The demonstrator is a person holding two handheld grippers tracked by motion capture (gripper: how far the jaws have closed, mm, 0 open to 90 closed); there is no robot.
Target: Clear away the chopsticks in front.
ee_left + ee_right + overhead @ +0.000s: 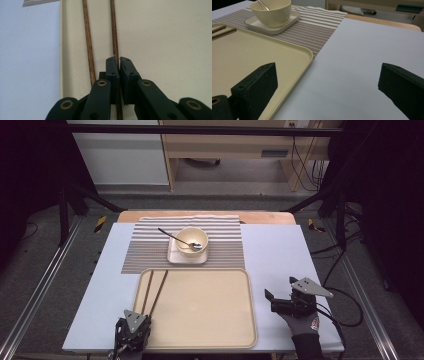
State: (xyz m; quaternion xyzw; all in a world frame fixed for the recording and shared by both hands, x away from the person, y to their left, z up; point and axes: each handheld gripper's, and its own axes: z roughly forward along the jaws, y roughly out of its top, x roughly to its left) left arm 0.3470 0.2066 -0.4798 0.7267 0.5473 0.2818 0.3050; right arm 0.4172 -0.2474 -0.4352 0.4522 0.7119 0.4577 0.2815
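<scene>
Left gripper (118,61) jaws being held clamped on one chopstick (114,32) at tray (200,330) left edge; second chopstick (88,42) lying beside. Lift judged next, level. Right gripper (280,300) being held open, idle.

Desk (280,255) with a pale blue-grey top and a wooden strip along its far edge. Directly on it: a striped placemat (225,247) at the far middle and a cream tray (200,330) just in front, its far rim touching or overlapping the placemat's near edge
</scene>
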